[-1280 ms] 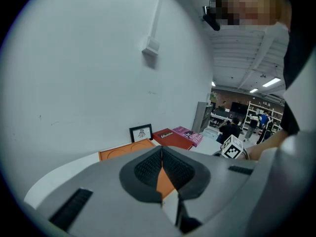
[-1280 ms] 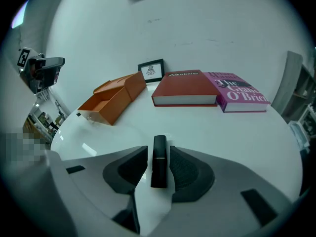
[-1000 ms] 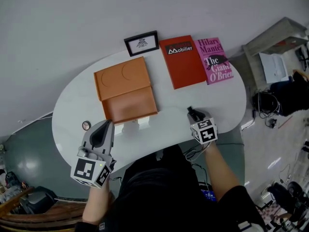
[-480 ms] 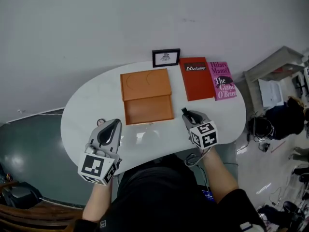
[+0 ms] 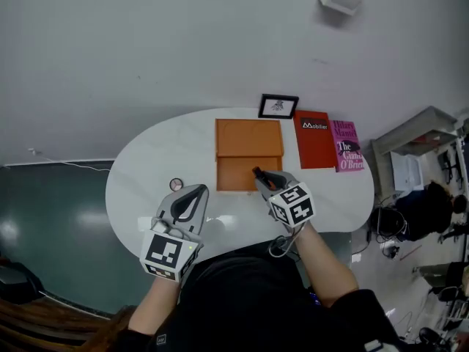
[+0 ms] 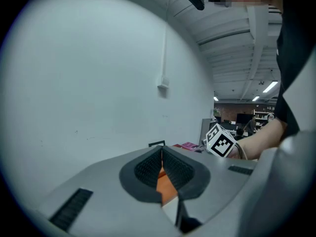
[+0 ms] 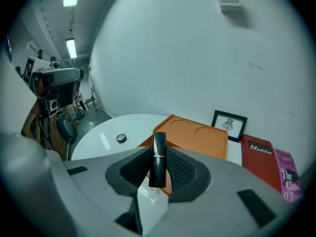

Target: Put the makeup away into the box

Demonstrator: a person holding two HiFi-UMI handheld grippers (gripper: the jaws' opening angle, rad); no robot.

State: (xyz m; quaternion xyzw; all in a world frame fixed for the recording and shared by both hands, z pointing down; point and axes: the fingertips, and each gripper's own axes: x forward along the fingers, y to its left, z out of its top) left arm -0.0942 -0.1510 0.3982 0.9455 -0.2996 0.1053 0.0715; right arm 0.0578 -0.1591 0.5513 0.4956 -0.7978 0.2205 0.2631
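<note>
A small round tin (image 5: 176, 185) lies on the white table (image 5: 139, 185), to the left of the box and apart from it. The left tongs (image 6: 161, 154) hang off the box's near left corner, pointing towards it, their pads pressed together at the tips with nothing between them. The orange box (image 5: 248, 155) sits open in the middle of the table, with its lid laid flat on the far side and its tray on the near side. The right tongs (image 7: 159, 154) are held above the box's near edge, narrow and clamped on a black lipstick (image 7: 158, 147), which stands upright between the pads. A black picture frame (image 5: 278, 106) stands behind the box's far right corner. A red book (image 5: 314, 139) lies just right of the box, and a pink book (image 5: 347, 146) lies on that book's far side from the box.
</note>
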